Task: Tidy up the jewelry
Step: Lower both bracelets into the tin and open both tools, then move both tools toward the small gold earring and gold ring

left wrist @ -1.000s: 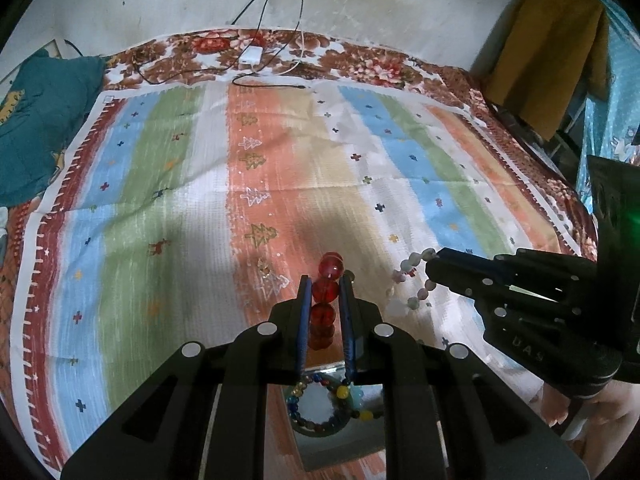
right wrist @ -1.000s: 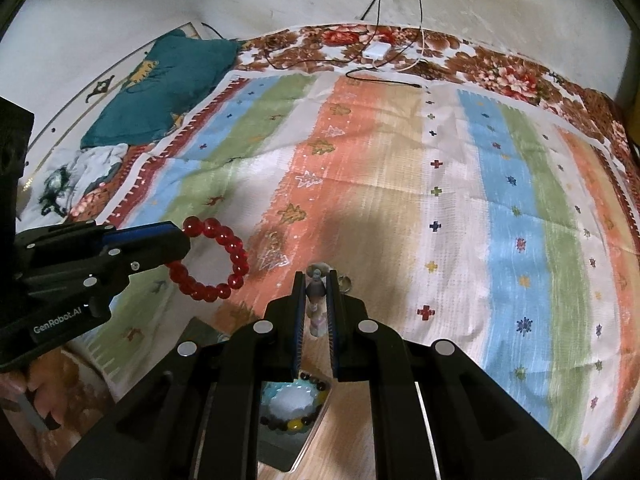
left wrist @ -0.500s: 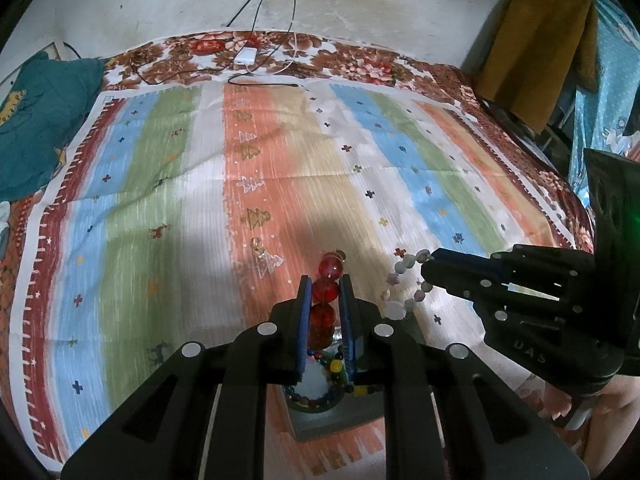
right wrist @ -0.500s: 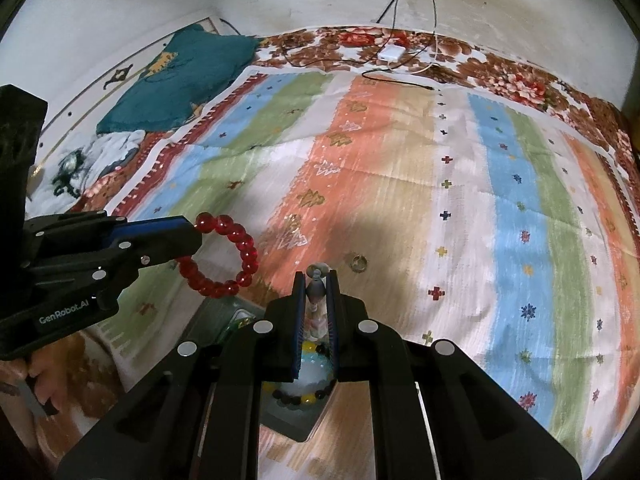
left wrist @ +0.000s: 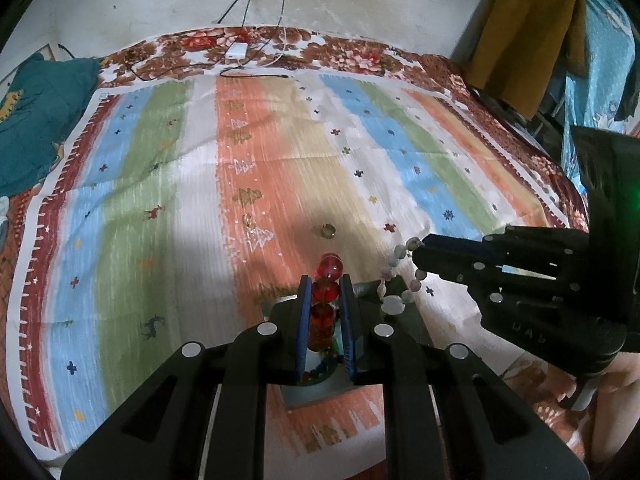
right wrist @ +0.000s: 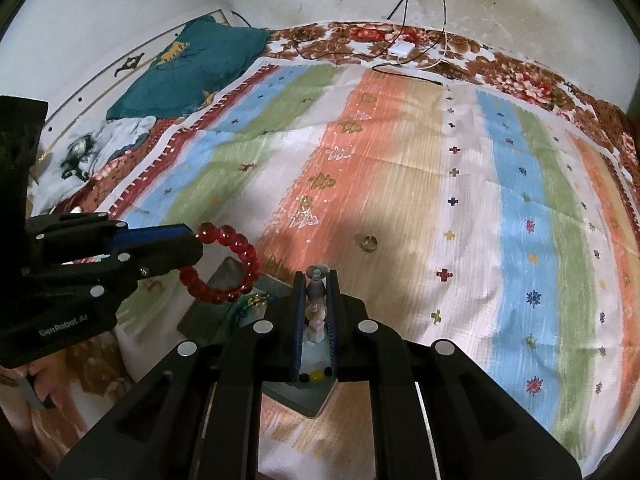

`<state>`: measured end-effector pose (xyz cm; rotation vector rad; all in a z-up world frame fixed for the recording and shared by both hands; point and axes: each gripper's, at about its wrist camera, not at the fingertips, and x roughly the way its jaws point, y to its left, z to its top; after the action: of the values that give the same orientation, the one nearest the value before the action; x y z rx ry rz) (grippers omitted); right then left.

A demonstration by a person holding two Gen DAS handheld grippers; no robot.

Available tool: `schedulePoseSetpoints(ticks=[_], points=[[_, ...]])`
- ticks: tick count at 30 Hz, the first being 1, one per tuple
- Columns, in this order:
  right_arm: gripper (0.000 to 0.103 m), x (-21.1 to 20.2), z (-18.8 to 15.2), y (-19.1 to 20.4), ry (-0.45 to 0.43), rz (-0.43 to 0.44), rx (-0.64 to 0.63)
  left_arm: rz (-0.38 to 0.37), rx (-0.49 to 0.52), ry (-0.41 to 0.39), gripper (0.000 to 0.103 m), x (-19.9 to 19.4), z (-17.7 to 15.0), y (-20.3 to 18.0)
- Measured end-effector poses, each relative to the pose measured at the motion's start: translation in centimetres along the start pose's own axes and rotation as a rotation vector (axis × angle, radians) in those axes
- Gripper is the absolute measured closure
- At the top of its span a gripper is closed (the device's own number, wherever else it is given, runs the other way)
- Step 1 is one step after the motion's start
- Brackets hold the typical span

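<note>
Tray (left wrist: pixel 304 394) — mostly behind tongs (left wrist: pixel 325 292)

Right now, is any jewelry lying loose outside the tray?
Yes: a small ring lies alone on the striped cloth, beyond the tray. A gold piece also seems to sit farther out on the orange stripe, though it is too blurred to identify.

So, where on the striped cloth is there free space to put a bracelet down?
The striped cloth is bare beyond the small ring, up to the white charger, and along its blue and green stripes on both sides. It is crowded near the tray, under the left gripper and right gripper.
</note>
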<state>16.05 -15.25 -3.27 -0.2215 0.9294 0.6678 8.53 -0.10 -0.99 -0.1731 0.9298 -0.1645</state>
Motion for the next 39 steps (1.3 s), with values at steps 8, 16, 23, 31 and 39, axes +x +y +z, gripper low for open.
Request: schedulePoseSetpoints(ticks=[8,16,23,31,39], points=[[0.092,0.0,-0.3,0.2,0.011,0.035,0.01,-0.007,0.001,0.036,0.09,0.3,-0.6,-0.3],[0.063,0.4,-0.2,-0.5,0.019,0.024,0.036,0.032,-0.051,0.039,0.06,0.7,-0.3,0.9],[0.052,1.1,0.0,-1.4,0.031,-0.009,0.061,0.053,-0.104,0.049,0.048,1.3,0.5,2.4],[0.045,2.0,0.4,-2.3,0.048,-0.026,0.081,0.064,-0.141,0.069,0.037,2.8,2.0,3.7],[0.039,3.4,1.4,-3.6,0.069,-0.041,0.125,0.09,-0.155,0.095,0.033,4.4,3.1,4.6]])
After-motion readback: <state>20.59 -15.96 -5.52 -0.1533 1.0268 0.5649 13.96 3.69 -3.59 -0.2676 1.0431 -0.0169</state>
